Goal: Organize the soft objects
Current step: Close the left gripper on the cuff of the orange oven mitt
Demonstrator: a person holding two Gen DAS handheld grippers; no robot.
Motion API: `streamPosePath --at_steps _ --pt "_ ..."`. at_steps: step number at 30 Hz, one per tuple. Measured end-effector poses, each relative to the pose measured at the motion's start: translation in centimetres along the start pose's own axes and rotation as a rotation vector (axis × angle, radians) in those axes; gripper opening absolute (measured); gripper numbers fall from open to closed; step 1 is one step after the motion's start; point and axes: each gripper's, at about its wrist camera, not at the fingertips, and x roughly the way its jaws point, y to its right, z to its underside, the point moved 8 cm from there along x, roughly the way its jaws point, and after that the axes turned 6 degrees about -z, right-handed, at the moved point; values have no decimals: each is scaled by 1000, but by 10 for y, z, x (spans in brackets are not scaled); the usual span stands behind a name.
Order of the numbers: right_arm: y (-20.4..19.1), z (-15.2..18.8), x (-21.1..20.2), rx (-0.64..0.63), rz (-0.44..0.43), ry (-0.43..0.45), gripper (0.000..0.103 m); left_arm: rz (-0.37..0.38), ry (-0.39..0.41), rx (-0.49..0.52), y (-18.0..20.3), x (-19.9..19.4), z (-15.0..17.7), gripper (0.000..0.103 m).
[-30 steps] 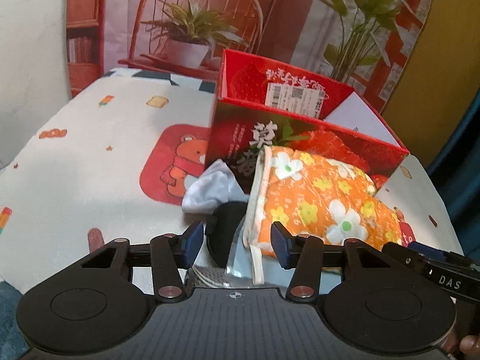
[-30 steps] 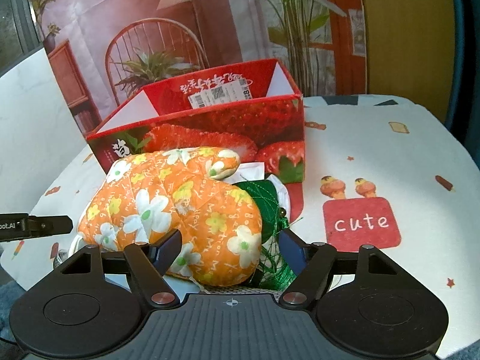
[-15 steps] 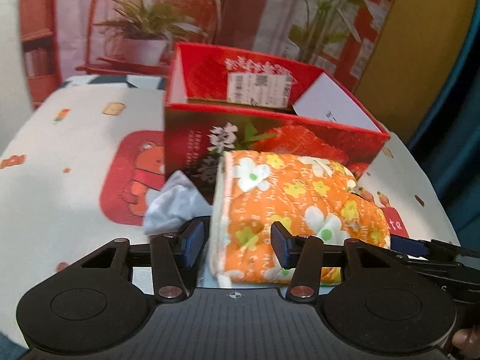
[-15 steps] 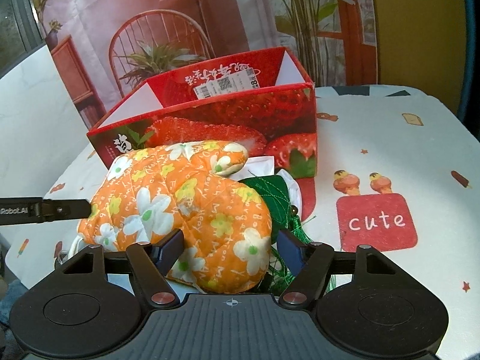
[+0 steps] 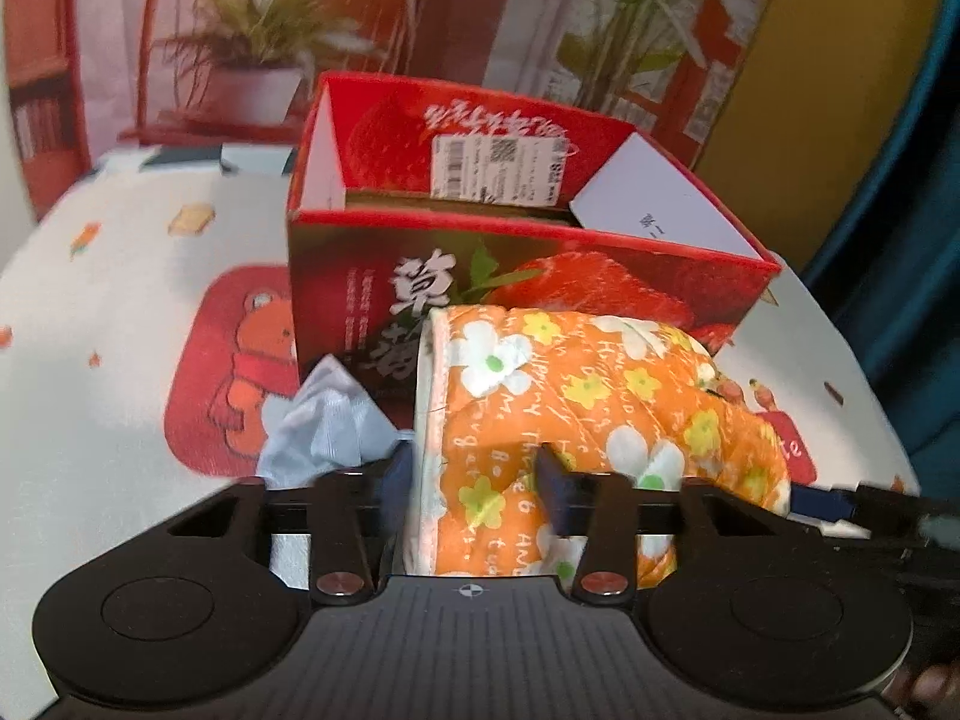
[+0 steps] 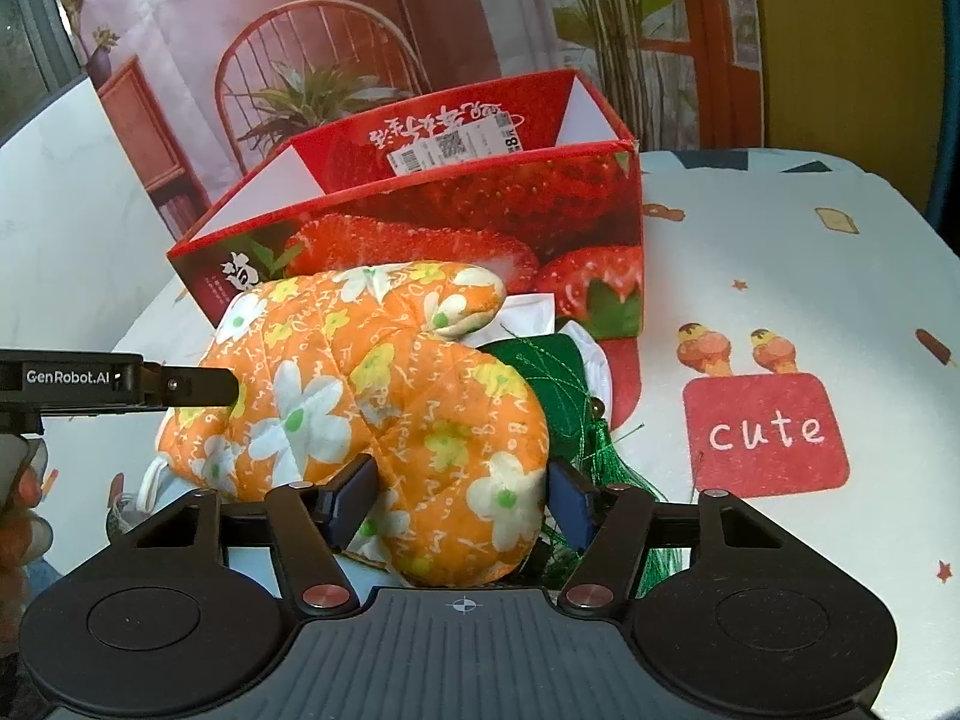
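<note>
An orange oven mitt (image 5: 600, 396) with white and yellow flowers lies on the table in front of an open red strawberry box (image 5: 528, 252). My left gripper (image 5: 474, 477) has the mitt's cuff end between its jaws. They are closing, and the right pad dents the fabric. My right gripper (image 6: 459, 501) holds the rounded finger end of the same mitt (image 6: 372, 396); its jaws are closing too, with both pads against the cloth. In the right wrist view the left gripper's finger (image 6: 198, 387) touches the mitt's far side. The box (image 6: 456, 228) looks empty inside.
A light blue cloth (image 5: 324, 426) lies left of the mitt beside the box. A green tasselled piece (image 6: 564, 384) and a white item (image 6: 528, 315) sit partly under the mitt. The tablecloth (image 6: 780, 276) has a red "cute" patch (image 6: 768, 432). A printed backdrop stands behind.
The left gripper has slid right from beside the mitt onto its cuff and narrowed its jaws on it. The right gripper's jaws have narrowed around the mitt's rounded end.
</note>
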Motion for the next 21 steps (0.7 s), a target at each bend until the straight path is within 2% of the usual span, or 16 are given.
streamPosePath --at_steps 2,4,7,9,11,15,21 --pt "-1 -3 -3 -8 6 8 50 -2 10 19 1 -3 -1 22" --pt "-2 -7 -6 -30 26 19 46 20 10 12 1 -5 -1 18" --pt "-5 -13 -12 -55 39 40 42 43 12 8 2 -9 -2 18" --pt "-8 -16 -16 -74 32 48 35 65 25 11 5 -13 -3 17" --pt "-11 -18 -18 -93 24 55 31 80 51 28 9 -18 -4 11" --pt "-15 -21 -21 -111 4 70 18 81 70 55 16 -22 -2 10" --pt "-17 -21 -22 -118 -7 73 14 51 19 49 16 -12 5 10"
